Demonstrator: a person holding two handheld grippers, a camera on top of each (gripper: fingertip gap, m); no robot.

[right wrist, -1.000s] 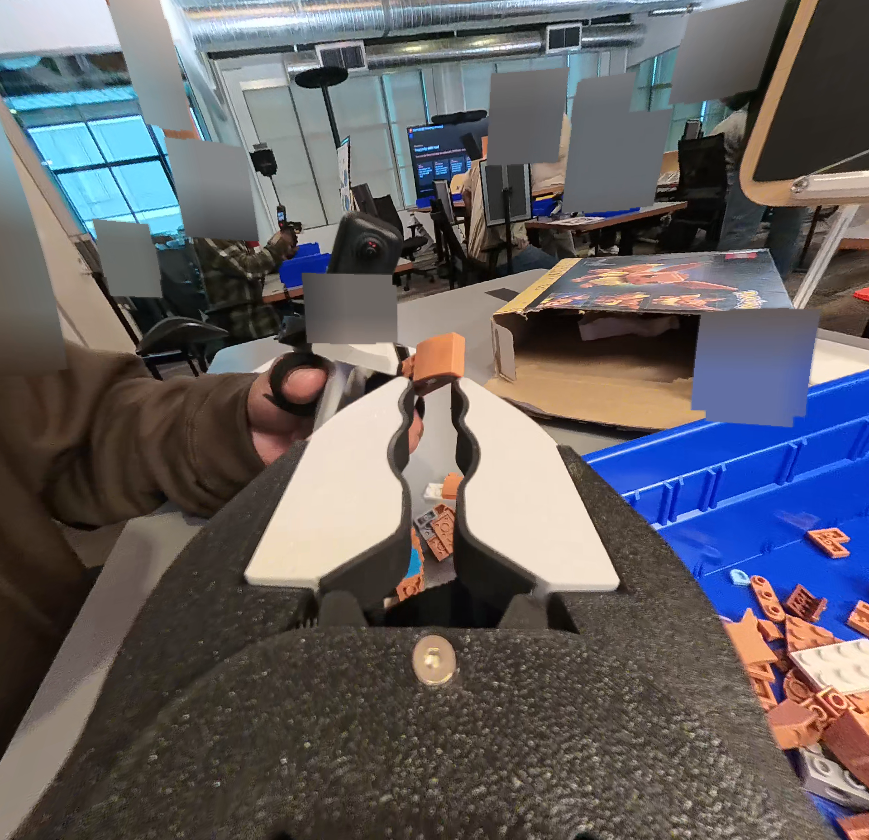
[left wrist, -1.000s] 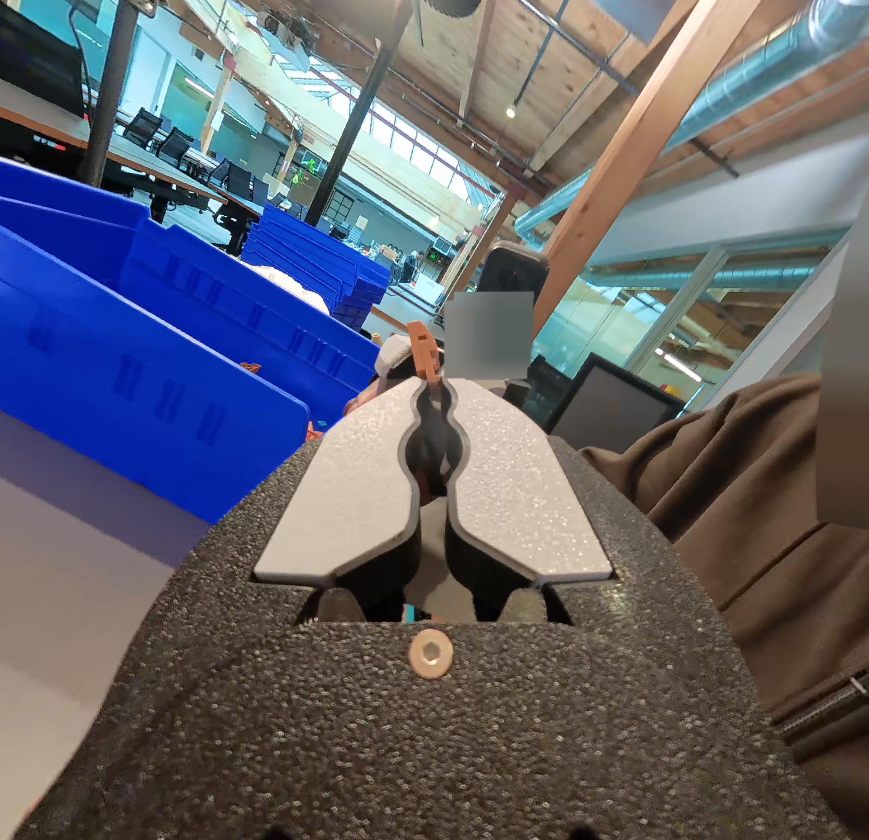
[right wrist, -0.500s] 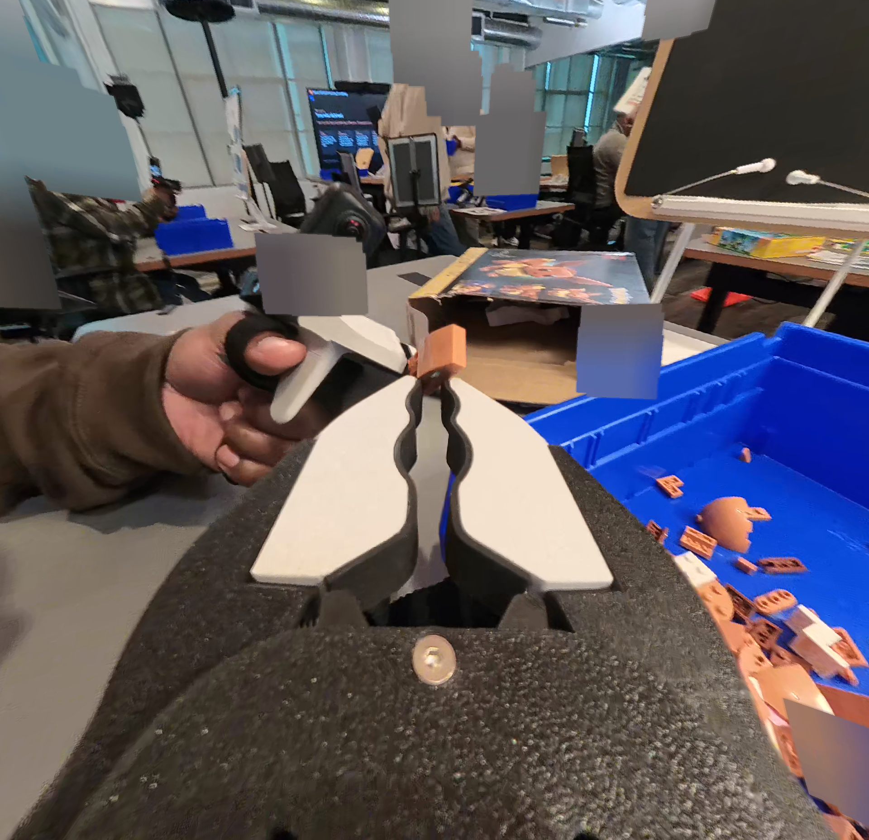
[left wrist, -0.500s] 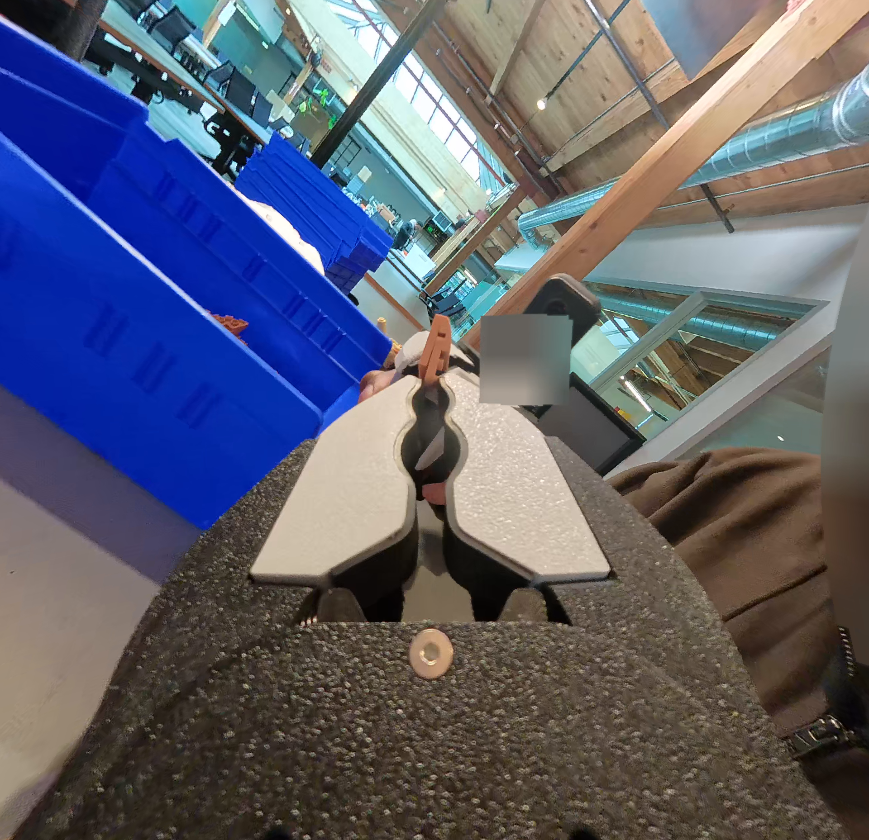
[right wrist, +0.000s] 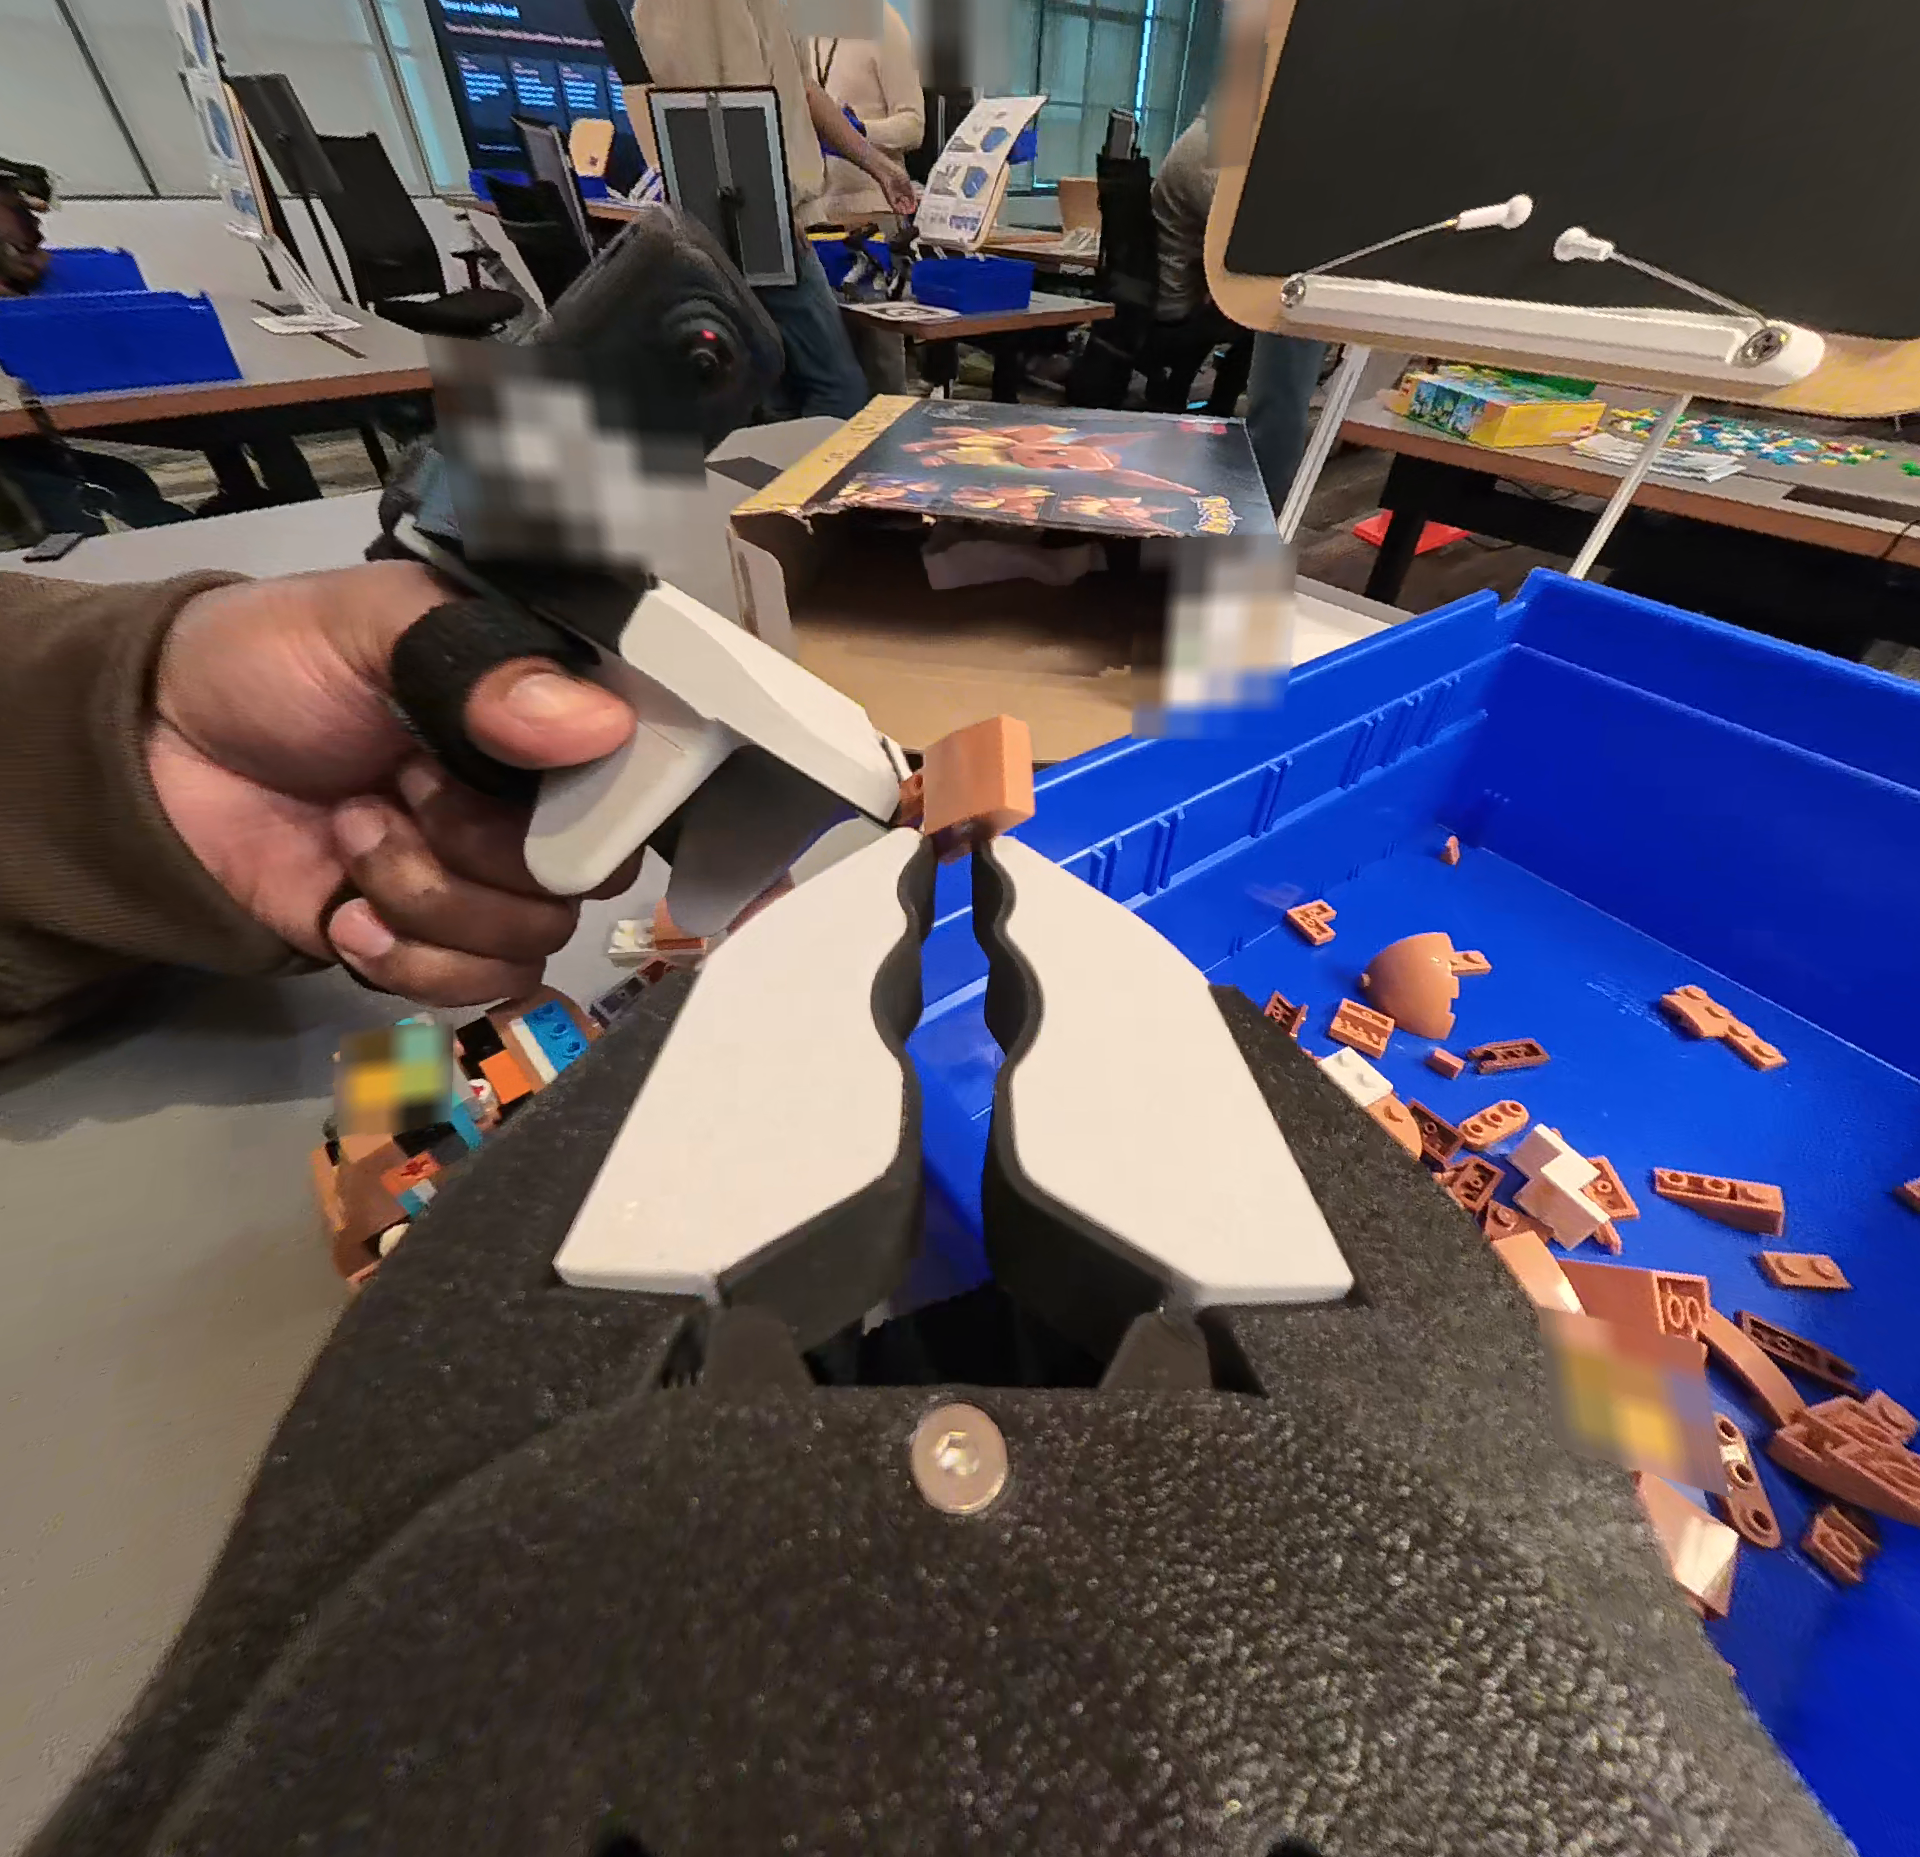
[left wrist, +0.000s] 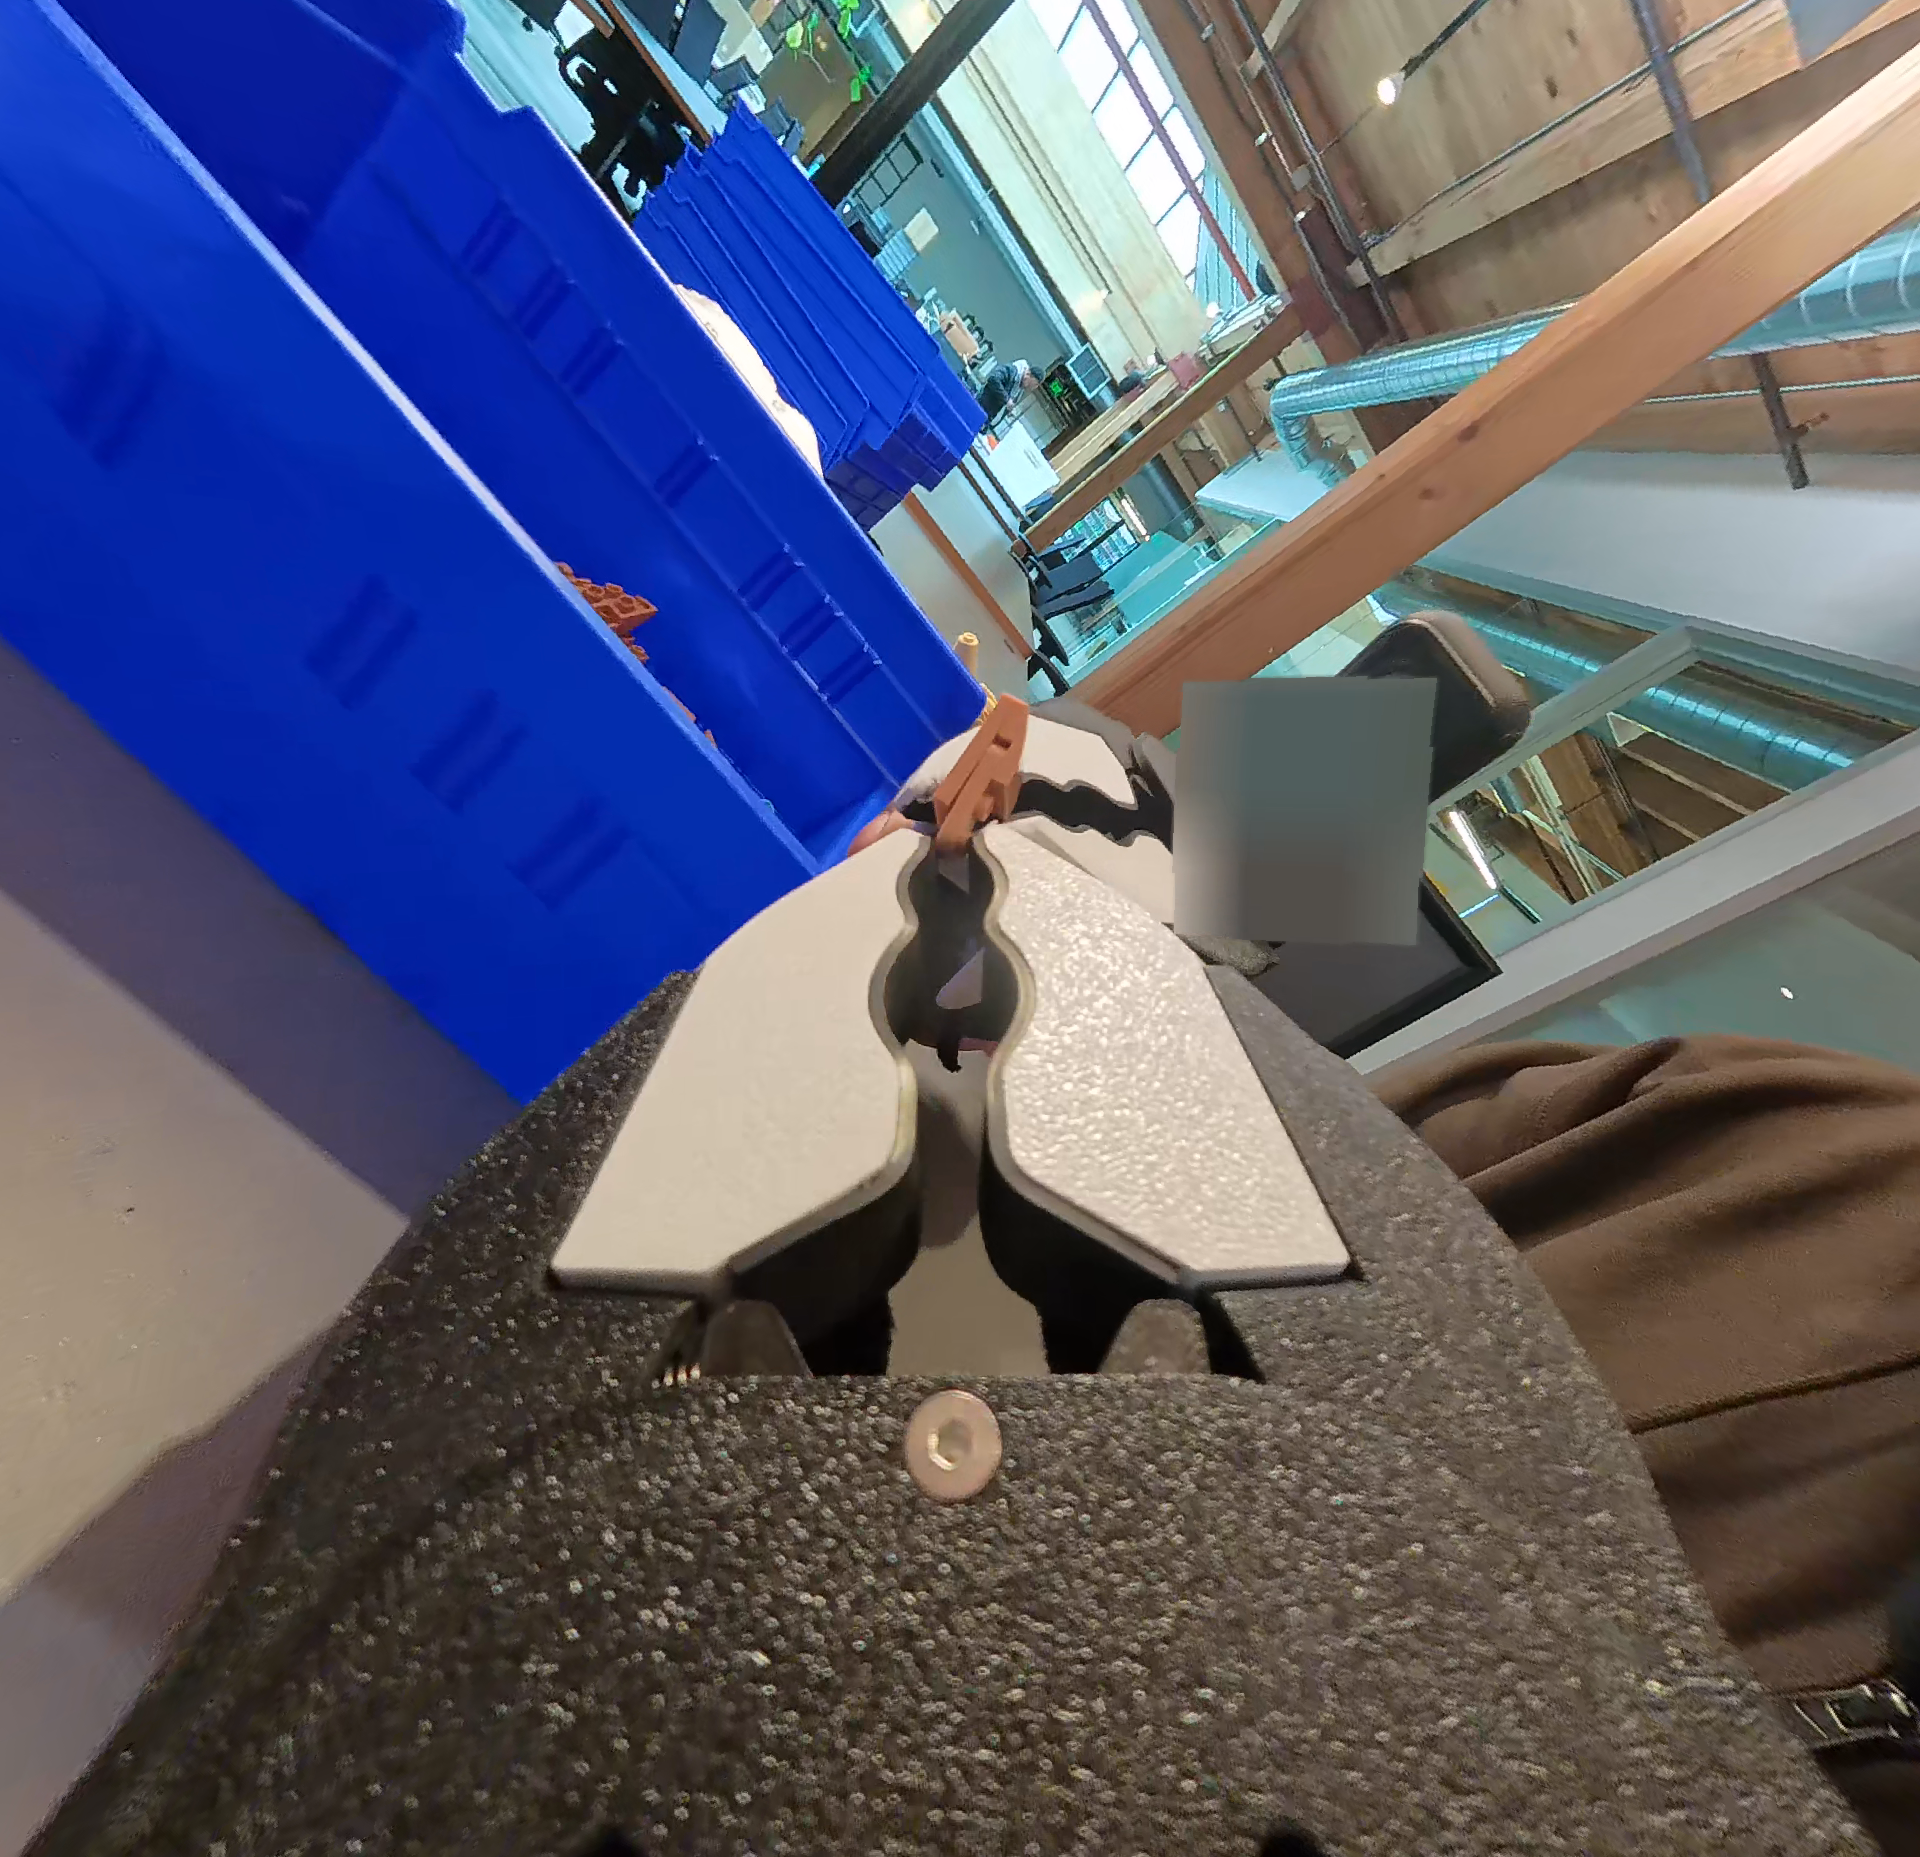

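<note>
The grey table [right wrist: 156, 1392] is the broadest surface, bare at 8 o'clock in the right wrist view. One blue bin [right wrist: 1558, 872] fills 3 to 5 o'clock there, its near rim running just under the right gripper's fingers; its floor is scattered with loose brown and white pieces [right wrist: 1704, 1199], too many to count, with open blue floor toward the far wall. In the left wrist view two blue bin walls [left wrist: 312, 560] rise at 10 o'clock, with a stack of more bins behind. One torn cardboard box [right wrist: 997, 602] lies open at 12 o'clock. A small multicoloured brick build [right wrist: 436, 1111] sits on the table at 9 o'clock.

The right gripper [right wrist: 954, 851] pinches one brown brick [right wrist: 977, 773] at its very tips, fingers nearly together. The left gripper [left wrist: 961, 846] is closed almost fully on a thin brown piece [left wrist: 977, 768] at its tips. The two pieces meet in the air above the bin's near edge.
</note>
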